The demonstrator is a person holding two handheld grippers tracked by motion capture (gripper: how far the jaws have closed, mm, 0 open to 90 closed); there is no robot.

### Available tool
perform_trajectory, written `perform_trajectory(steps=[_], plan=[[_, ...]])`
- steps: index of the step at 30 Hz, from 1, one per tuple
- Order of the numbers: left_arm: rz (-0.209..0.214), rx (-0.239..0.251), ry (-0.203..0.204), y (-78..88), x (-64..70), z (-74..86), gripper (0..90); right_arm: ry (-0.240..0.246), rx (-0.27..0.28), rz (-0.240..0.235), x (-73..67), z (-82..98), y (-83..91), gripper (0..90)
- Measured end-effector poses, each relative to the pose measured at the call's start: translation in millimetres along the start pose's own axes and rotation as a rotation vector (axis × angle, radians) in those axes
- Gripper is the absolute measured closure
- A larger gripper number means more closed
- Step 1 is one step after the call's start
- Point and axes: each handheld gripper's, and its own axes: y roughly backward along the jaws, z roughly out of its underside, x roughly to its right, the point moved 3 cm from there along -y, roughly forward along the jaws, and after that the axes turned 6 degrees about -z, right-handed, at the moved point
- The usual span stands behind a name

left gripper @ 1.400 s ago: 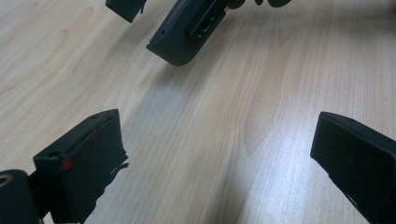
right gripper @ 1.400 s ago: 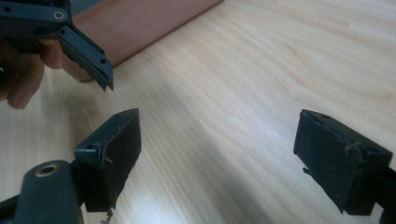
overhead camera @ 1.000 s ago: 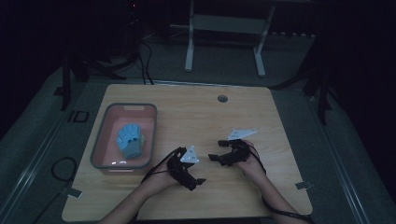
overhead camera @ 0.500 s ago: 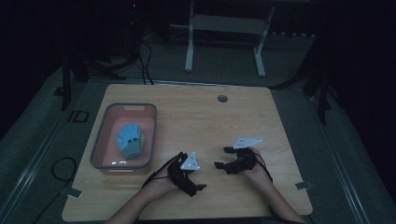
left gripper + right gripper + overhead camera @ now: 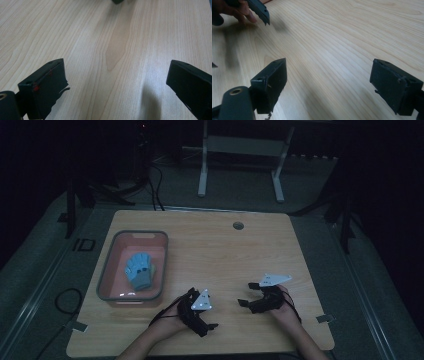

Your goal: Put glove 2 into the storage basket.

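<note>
Pale wood grain of the table [image 5: 215,245] lies bare between both pairs of widely spread jaws. The left gripper [image 5: 212,324] and right gripper [image 5: 248,294] sit low near the front edge, well apart from the blue-grey glove [image 5: 140,271] lying inside the grey-rimmed pink tray [image 5: 107,270].

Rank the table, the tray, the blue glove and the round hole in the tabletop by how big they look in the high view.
1. Table
2. Tray
3. Blue glove, lying inside the tray
4. Round hole, farther from the camera, yet clearly smallest
</note>
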Motion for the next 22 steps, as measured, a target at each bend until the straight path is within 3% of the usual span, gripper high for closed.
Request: perform_trajectory(steps=[7,12,22], plan=[[-0.009,0.010,0.025,3.3,-1.0,7.3,2.9,-0.002,0.034,0.031,5.1,6.2,9.3,14.3],[-0.010,0.024,0.042,4.7,0.1,8.9,2.9,0.013,0.017,0.052,4.9,7.0,7.7,14.3],[-0.010,0.015,0.023,5.1,0.9,11.0,3.0,0.014,0.025,0.061,6.4,7.5,7.8,14.3]])
